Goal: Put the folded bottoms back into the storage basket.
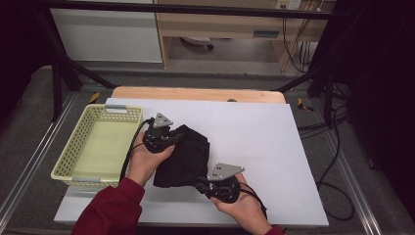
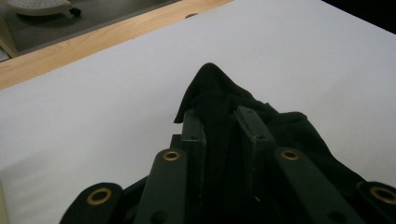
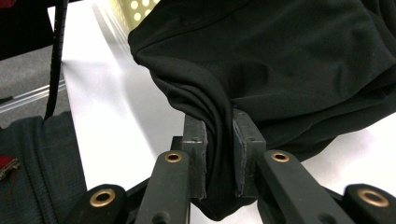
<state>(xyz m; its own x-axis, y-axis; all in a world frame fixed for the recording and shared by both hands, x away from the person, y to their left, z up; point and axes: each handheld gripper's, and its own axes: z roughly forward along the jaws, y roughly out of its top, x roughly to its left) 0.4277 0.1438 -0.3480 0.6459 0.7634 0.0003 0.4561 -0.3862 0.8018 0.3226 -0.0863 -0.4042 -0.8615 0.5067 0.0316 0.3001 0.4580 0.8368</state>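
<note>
Left tongs (image 1: 172,138): clamped on a bunched fold of the black cloth (image 1: 185,156); in the left gripper view (image 2: 223,128) fabric packed between both pads, a peak of it poking out past the tips.
Right tongs (image 1: 201,184): pinched tight on a gathered edge of the same cloth; in the right gripper view (image 3: 218,135) folds squeezed between the pads, the bulk of the cloth (image 3: 280,65) hanging beyond the tips.
Black cloth: stretched between the two tongs, sagging in the middle, over the white table (image 1: 259,147).
Basket (image 1: 73,169): pale yellow, perforated, just beside the left tongs on their outer side, well apart from the right tongs.
Hands: left hand (image 1: 147,161) and right hand (image 1: 242,205) wrapped around the bodies of the tongs, red sleeve (image 1: 110,208) behind the left.
</note>
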